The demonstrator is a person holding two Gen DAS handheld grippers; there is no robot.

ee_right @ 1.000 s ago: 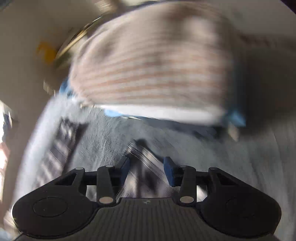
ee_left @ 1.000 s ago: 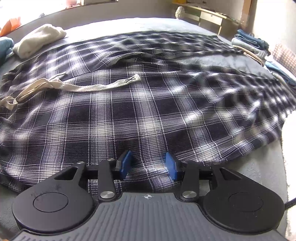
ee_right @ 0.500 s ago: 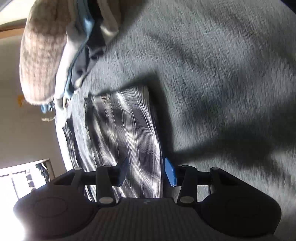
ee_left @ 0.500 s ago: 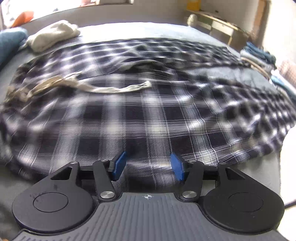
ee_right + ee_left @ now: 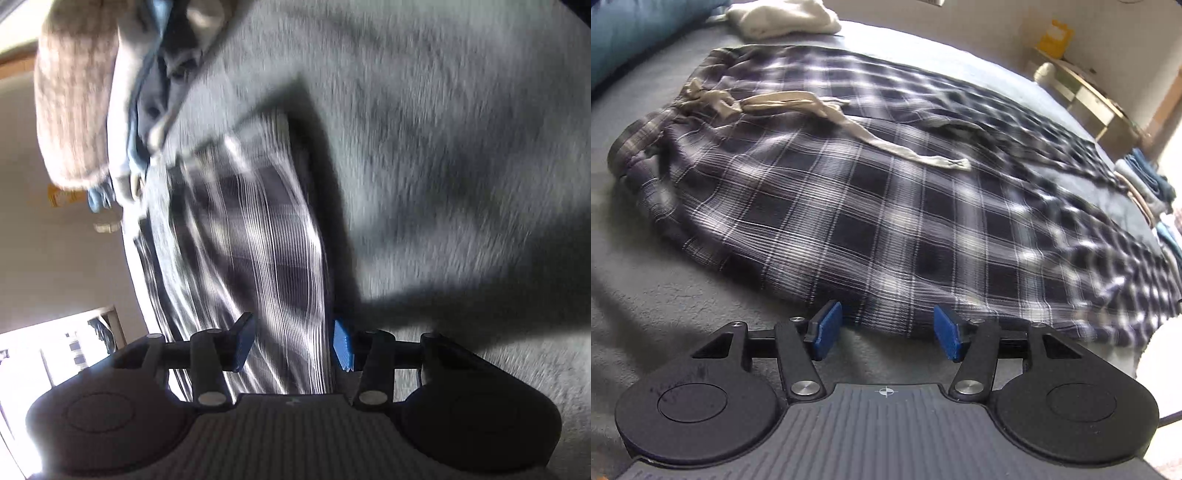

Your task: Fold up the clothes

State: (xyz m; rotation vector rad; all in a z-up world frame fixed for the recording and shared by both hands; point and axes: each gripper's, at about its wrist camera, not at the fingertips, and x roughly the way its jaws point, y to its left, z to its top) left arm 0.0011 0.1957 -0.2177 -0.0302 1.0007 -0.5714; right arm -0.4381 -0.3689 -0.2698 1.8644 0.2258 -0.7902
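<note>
a grey blanket (image 5: 653, 295) covers the bed, and one pair of dark plaid pyjama trousers (image 5: 894, 206) lies spread flat across it. the trousers carry one pale drawstring (image 5: 820, 107), loose over the fabric near the bunched waistband at the far left. beyond the waistband sits one cream bundle of cloth (image 5: 783, 18), and left of that bundle a blue pillow (image 5: 635, 29) edges in. past the far right end of the trousers is one stack of folded clothes (image 5: 1148, 184), with a wooden shelf unit (image 5: 1082, 92) against the wall behind.

the left gripper (image 5: 886, 332) sits low at the near hem of the trousers, its two blue pads (image 5: 827, 328) spread wide, nothing between them but the hem edge just ahead.

the right wrist view, heavily blurred, shows what the left does not: a narrow end of the plaid trousers (image 5: 266, 236) running up between the right gripper (image 5: 291, 347) fingers. its jaws are apart, with the cloth passing between them; whether the pads touch it i cannot tell. this view also shows the stack of folded clothes (image 5: 122, 92) close up, a knitted beige piece on its outer side, just beyond the trouser end.
</note>
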